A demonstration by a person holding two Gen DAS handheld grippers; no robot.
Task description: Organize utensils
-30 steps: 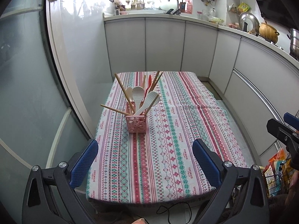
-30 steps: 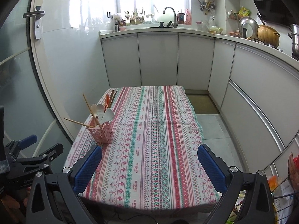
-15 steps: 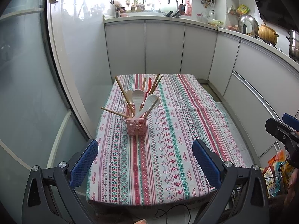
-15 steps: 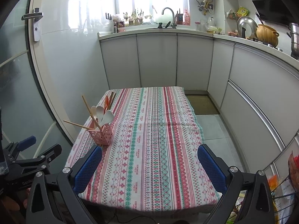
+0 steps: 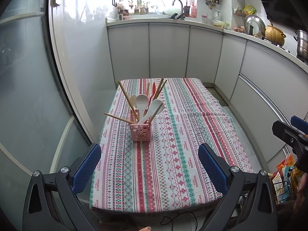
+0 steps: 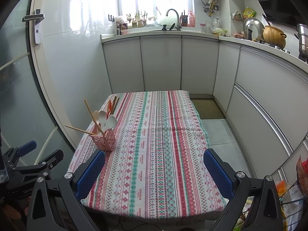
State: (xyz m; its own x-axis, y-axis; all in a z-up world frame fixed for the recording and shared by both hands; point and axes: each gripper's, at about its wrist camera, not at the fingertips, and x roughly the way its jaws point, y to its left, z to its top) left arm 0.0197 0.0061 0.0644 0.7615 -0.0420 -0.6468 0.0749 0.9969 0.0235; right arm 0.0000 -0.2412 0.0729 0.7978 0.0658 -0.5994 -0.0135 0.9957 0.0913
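Observation:
A pink perforated utensil holder stands on the striped tablecloth, towards its left side. It holds white rice paddles, a red spoon, and wooden chopsticks fanning out. My left gripper hovers open over the near table edge, well short of the holder, nothing between its fingers. My right gripper is open too, over the near edge, with the holder ahead to its left.
White kitchen cabinets wrap the far and right sides, with a sink and faucet and pots on the counter. A glass door bounds the left. Bags sit on the floor at right. A cable hangs below the table.
Both grippers have drawn back and lifted slightly, so the table and holder sit a little lower and farther in view. Both remain open and empty.

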